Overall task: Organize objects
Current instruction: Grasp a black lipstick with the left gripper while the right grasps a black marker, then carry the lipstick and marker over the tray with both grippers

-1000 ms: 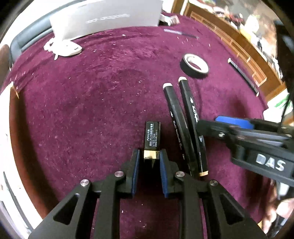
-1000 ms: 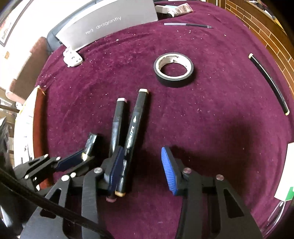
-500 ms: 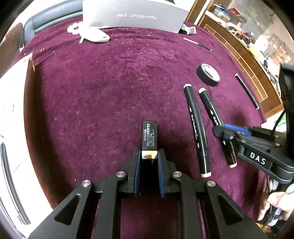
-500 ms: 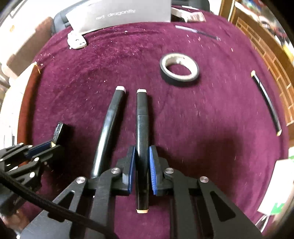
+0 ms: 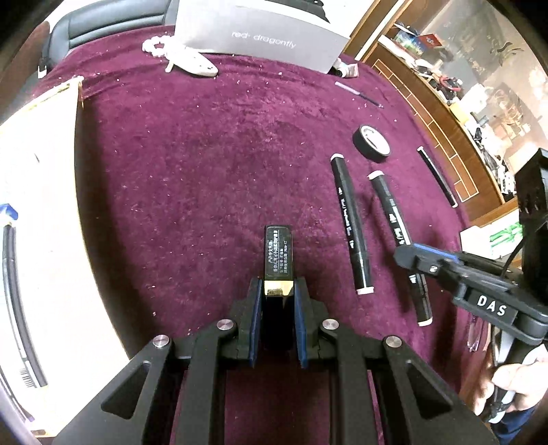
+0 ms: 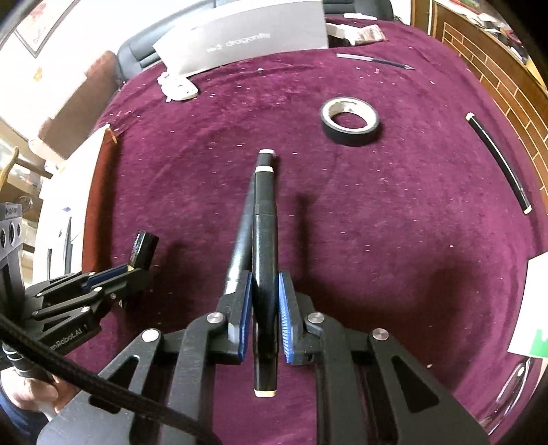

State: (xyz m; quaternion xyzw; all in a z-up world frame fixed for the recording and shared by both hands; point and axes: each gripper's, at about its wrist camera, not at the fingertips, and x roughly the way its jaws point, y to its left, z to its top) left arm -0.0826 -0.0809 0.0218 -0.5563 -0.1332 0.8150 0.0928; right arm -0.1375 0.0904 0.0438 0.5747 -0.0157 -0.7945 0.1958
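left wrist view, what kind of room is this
Probably a home study or hobby room. A table under a dark red velvet cloth holds black marker pens and a black tape roll; a grey "red dragonfly" box and cluttered wooden shelving stand behind.

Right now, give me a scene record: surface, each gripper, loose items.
surface: purple cloth
left gripper: shut on black box with gold band
right gripper: shut on marker, raised off the cloth
second marker: flat on the cloth
tape roll: beyond the markers
thin stick: far right
grey card: back edge
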